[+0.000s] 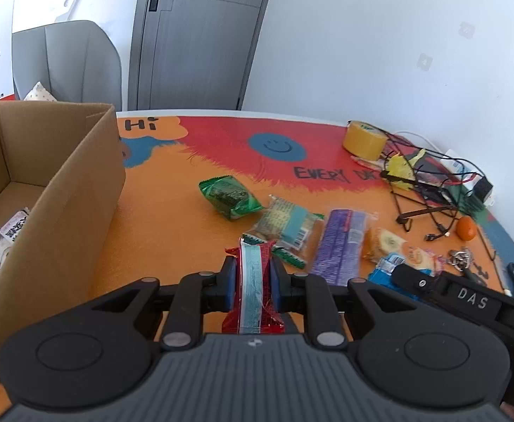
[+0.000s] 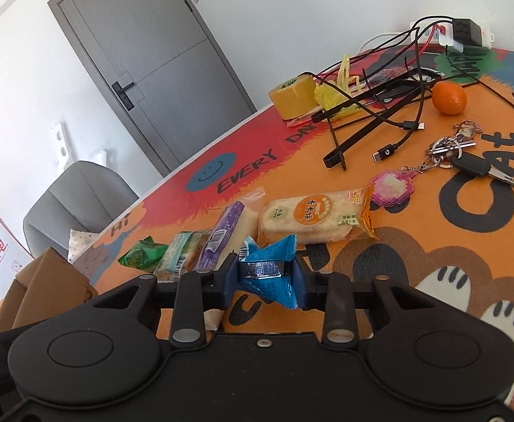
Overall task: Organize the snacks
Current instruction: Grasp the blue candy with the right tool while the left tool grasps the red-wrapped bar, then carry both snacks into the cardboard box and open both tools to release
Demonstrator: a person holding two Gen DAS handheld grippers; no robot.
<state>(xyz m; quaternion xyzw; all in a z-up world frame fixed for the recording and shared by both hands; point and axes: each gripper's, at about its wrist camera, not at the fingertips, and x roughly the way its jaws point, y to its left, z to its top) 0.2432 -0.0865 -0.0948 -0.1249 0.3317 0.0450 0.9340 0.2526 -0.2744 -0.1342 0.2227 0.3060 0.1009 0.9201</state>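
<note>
Two crinkly foil packets between jaws

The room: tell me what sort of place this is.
Probably a room in a home or small office, not a lab. A grey door and padded chair stand behind a table with a cartoon cover, strewn with snacks, keys and a power strip.

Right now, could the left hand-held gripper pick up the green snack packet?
Probably not yet: the left hand-held gripper is already shut on a red snack packet. The green snack packet lies unobstructed on the table ahead.
</note>
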